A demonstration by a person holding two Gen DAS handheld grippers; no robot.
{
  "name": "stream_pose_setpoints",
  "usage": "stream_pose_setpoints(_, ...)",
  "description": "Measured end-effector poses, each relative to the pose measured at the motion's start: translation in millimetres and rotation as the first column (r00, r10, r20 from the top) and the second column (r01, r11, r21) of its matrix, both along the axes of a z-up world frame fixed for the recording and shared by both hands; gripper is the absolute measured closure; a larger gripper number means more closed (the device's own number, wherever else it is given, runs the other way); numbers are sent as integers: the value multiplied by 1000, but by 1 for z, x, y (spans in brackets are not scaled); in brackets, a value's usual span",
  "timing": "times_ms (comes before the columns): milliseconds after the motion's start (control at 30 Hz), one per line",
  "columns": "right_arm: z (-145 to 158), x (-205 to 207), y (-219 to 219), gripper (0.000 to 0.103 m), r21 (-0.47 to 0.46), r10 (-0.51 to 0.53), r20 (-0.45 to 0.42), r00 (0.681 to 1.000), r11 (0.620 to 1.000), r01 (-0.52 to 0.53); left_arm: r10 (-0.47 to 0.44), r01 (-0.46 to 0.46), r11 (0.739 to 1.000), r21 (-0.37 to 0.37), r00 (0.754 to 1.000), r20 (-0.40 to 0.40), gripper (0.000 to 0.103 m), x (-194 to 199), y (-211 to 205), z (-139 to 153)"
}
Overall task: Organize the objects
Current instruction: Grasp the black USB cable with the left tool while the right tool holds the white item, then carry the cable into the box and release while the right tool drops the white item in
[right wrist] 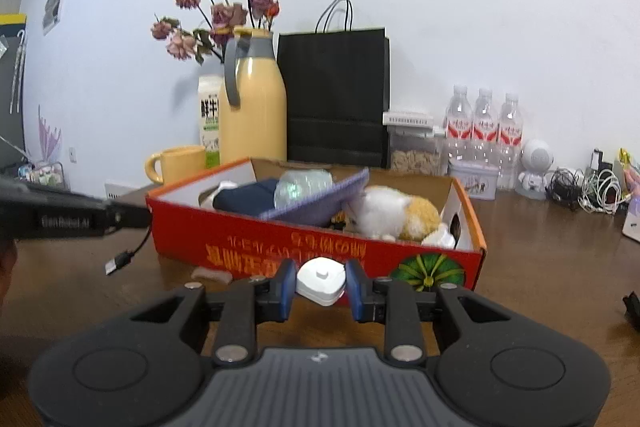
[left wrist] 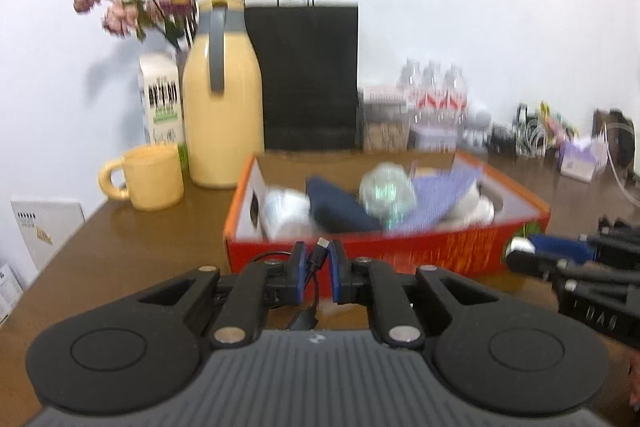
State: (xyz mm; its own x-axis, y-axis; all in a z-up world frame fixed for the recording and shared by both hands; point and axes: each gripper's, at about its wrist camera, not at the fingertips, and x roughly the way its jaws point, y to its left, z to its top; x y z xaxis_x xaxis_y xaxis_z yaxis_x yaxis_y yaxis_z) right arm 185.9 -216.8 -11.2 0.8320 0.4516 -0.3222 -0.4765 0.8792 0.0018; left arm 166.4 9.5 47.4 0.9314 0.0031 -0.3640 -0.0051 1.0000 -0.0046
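The left gripper (left wrist: 318, 259) is clamped on a black cable (left wrist: 316, 257), the right gripper (right wrist: 321, 281) on a white charger (right wrist: 320, 281). The cable's loose plug (right wrist: 118, 263) dangles and could snag the red box (right wrist: 280, 247), or slip free

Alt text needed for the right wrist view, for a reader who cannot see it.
The right gripper holds a white charger in front of an open red box on a brown table. At left, the left gripper dangles a black cable. A yellow jug, mug and black bag stand behind.
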Motion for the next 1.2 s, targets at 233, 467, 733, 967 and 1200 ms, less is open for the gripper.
stream_pose_setpoints(233, 18, 15, -4, 77, 13, -20, 40, 999, 1000, 20, -11, 11, 1000, 1, 999, 53, 91, 22, -8, 21)
stream_pose_setpoints(467, 34, 49, -10, 77, 1, -66, 76, 995, 998, 66, -9, 9, 1000, -5, 997, 75, 91, 55, -14, 27)
stream_pose_setpoints(733, 37, 98, -9, 77, 3, -100, 61, 993, 995, 100, 10, -9, 1000, -15, 997, 80, 91, 101, -15, 25)
stream_pose_setpoints(967, 18, 118, -12, 77, 17, -82, -8, 997, 996, 82, -3, 3, 1000, -9, 999, 48, 91, 124, -12, 8)
stream_pose_setpoints(1200, 11, 115, -8, 77, 2, -73, -16, 997, 997, 73, 11, -11, 1000, 1, 999, 46, 89, 121, -13, 3)
